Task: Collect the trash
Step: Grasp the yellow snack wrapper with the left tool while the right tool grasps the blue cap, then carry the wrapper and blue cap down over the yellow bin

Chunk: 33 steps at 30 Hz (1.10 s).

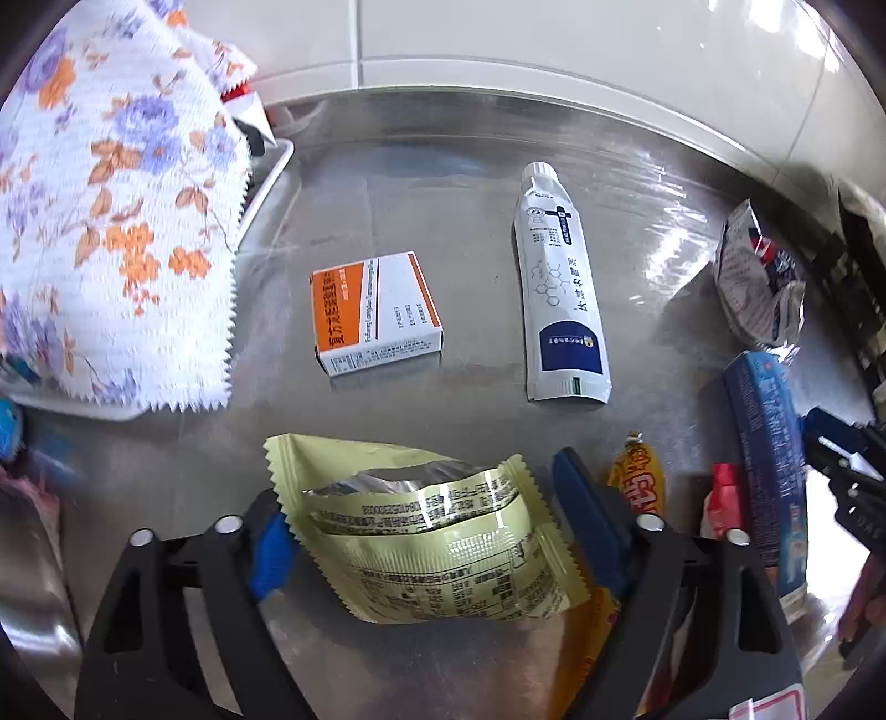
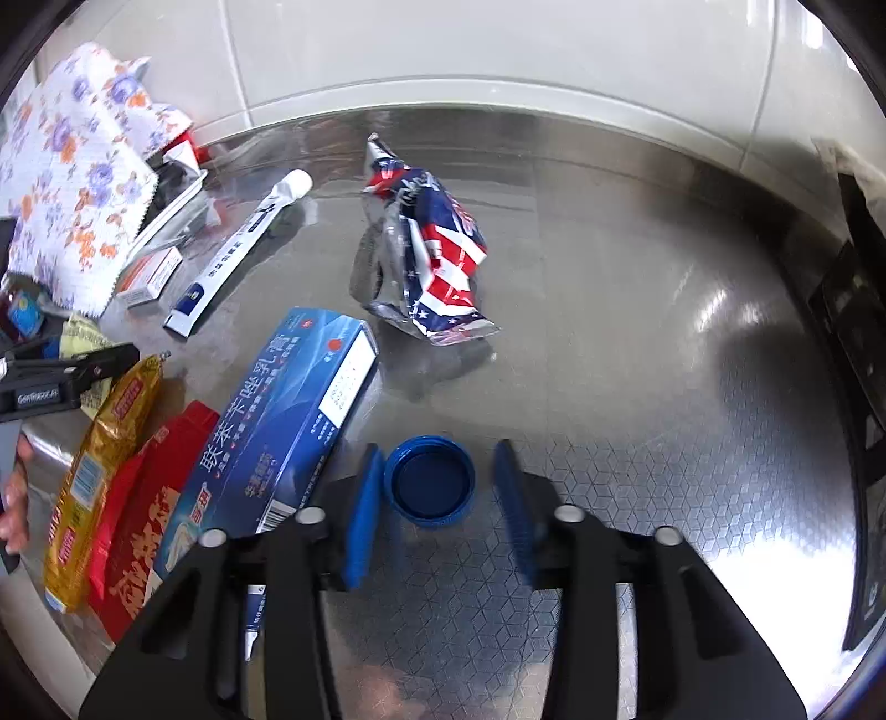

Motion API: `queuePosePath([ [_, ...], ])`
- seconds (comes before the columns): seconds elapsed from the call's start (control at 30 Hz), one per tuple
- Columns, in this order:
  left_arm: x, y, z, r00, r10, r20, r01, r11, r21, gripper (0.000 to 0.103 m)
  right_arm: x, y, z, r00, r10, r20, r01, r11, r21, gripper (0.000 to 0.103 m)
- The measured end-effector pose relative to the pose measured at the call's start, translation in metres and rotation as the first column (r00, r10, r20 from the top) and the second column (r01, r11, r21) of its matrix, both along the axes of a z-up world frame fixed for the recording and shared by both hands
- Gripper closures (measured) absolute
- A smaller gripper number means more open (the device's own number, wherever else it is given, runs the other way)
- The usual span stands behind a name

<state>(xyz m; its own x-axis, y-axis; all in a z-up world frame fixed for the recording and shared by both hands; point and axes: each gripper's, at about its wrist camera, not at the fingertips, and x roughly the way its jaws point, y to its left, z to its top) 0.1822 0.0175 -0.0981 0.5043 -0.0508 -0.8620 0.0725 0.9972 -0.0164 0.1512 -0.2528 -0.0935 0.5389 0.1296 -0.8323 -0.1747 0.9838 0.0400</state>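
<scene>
In the left wrist view my left gripper (image 1: 426, 520) is open, its blue pads on either side of a pale yellow snack wrapper (image 1: 432, 526) lying on the steel counter. Beyond it lie an orange and white medicine box (image 1: 376, 313) and a white tube (image 1: 562, 288). In the right wrist view my right gripper (image 2: 437, 498) is open around a blue bottle cap (image 2: 431, 479), the left pad close to it, the right pad apart. A crumpled red, white and blue wrapper (image 2: 437, 249) lies further back.
A long blue toothpaste box (image 2: 288, 421), a red packet (image 2: 144, 515) and a golden snack packet (image 2: 99, 471) lie left of the right gripper. A floral cloth (image 1: 111, 194) drapes over a white tray (image 1: 266, 183) at the left. A tiled wall (image 1: 554, 44) bounds the counter.
</scene>
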Motion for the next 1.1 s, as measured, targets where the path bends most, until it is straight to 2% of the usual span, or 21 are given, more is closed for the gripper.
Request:
queuePosePath([
  [0.13, 0.002, -0.003, 0.0, 1.0, -0.007, 0.017, 0.007, 1.0, 0.029, 0.041, -0.003, 0.001, 0.001, 1.0, -0.003, 0.012, 0.003, 1.0, 0.0, 0.071],
  [0.2, 0.003, -0.002, 0.001, 1.0, -0.006, 0.022, 0.006, 1.0, 0.025, 0.05, -0.003, -0.001, 0.001, 1.0, -0.01, 0.007, 0.01, 1.0, 0.01, 0.071],
  [0.23, 0.004, -0.001, 0.002, 1.0, -0.007, 0.022, 0.006, 1.0, 0.016, 0.059, -0.003, -0.001, 0.001, 1.0, -0.011, 0.003, 0.011, 1.0, 0.016, 0.071],
  [0.3, 0.005, 0.0, 0.004, 1.0, -0.014, 0.015, 0.015, 1.0, -0.007, 0.065, -0.002, -0.001, 0.002, 1.0, -0.012, -0.002, 0.012, 1.0, 0.029, 0.071],
  [0.43, 0.004, -0.002, 0.009, 0.999, -0.033, 0.022, 0.033, 0.999, -0.004, 0.075, -0.002, 0.002, 0.003, 1.0, -0.009, -0.005, 0.009, 0.999, 0.033, 0.071],
  [0.47, 0.003, -0.003, 0.009, 0.999, -0.035, 0.023, 0.035, 0.999, -0.004, 0.083, -0.003, 0.003, 0.003, 1.0, -0.009, -0.003, 0.009, 0.999, 0.033, 0.071],
  [1.1, -0.013, -0.005, 0.041, 0.994, -0.076, 0.08, 0.077, 0.997, -0.019, 0.088, -0.014, 0.009, 0.015, 1.0, -0.026, 0.009, 0.026, 0.998, 0.053, 0.071],
])
